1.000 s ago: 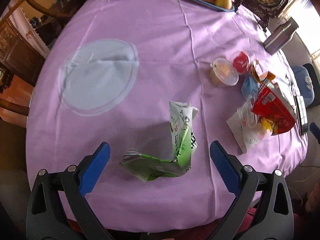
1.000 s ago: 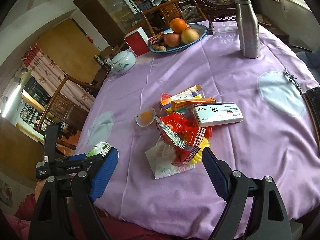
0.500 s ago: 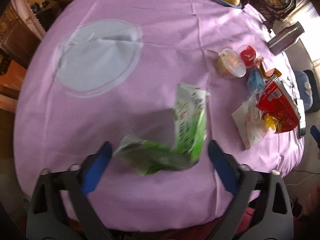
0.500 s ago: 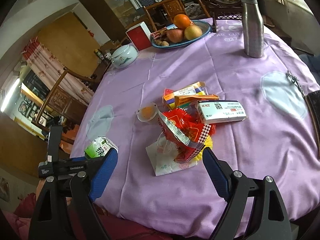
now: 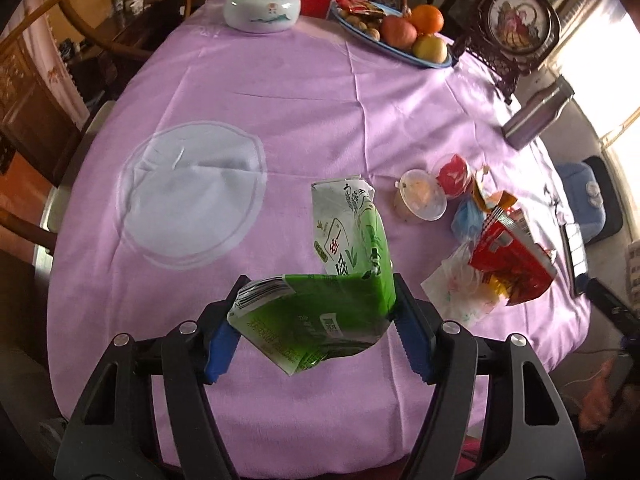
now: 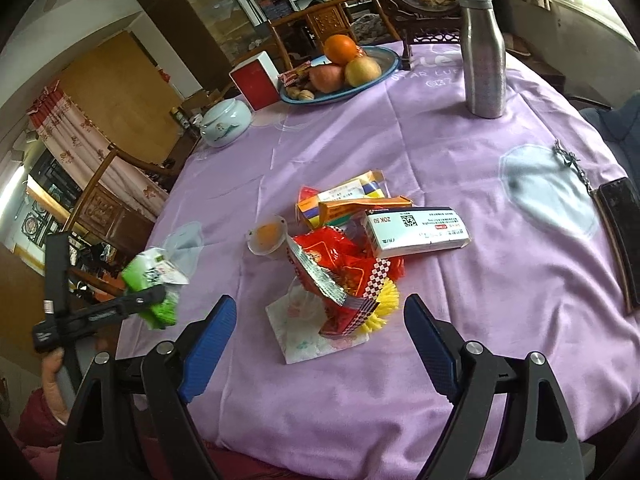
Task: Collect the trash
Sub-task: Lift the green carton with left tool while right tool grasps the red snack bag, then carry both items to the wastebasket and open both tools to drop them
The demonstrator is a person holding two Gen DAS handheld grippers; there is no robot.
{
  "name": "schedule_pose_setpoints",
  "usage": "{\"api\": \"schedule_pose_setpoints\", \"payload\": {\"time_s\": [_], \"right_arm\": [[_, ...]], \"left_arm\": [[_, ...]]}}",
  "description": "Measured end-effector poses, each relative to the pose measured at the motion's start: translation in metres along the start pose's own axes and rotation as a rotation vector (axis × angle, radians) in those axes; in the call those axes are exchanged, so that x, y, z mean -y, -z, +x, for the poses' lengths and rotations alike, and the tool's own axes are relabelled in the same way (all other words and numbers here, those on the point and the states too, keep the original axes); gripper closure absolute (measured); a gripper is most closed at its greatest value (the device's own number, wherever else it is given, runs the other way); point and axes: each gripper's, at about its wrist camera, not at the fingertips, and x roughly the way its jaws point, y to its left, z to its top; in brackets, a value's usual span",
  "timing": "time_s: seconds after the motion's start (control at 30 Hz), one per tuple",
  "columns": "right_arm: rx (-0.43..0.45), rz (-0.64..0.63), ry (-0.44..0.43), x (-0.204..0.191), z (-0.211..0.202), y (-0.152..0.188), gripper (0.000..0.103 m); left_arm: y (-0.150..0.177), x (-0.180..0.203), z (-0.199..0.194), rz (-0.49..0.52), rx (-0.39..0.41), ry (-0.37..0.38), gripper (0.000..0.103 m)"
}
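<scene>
Left wrist view: left claw (image 5: 312,326) closing on a crumpled green carton (image 5: 340,280), both blue pads touching its sides, carton lifted off the purple tabletop (image 5: 280,92). Carton's upper flap sticks up past the pads. To the right, one trash pile (image 5: 500,264): red wrapper, napkin, two small plastic cups (image 5: 424,200).

Right wrist view: right claw (image 6: 320,326) with its jaws wide apart, nothing between them, hovering just short of the trash pile (image 6: 344,276). Pile holds one red wrapper, one napkin, one white box (image 6: 416,230), two orange-yellow boxes. Green carton (image 6: 154,280) at left in the other claw. One metal bottle (image 6: 482,52), one fruit plate (image 6: 340,68), one phone (image 6: 622,236).
</scene>
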Motion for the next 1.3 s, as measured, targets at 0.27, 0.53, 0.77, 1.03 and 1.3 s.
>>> {"api": "schedule_pose_setpoints", "payload": {"time_s": [0.27,0.53,0.77,1.03,1.3], "right_arm": [[-0.122,-0.063,0.006,0.01,0.051,-0.008,0.047],[-0.01,-0.231,-0.233,-0.022,0.018,-0.033,0.078],[-0.041,-0.348,-0.355,-0.05,0.022,-0.049,0.078],[-0.156,-0.498,-0.482,-0.111,0.05,-0.041,0.078],[-0.266,-0.647,-0.605,-0.19,0.068,-0.012,0.078]], "left_arm": [[0.005,-0.002,-0.021,-0.067,0.045,-0.045,0.036],[0.015,0.003,-0.034,-0.158,0.082,-0.093,0.036],[0.028,-0.001,-0.052,-0.25,0.134,-0.141,0.036],[0.082,-0.049,-0.093,-0.48,0.193,-0.261,0.036],[0.165,-0.111,-0.139,-0.739,0.216,-0.389,0.036]]}}
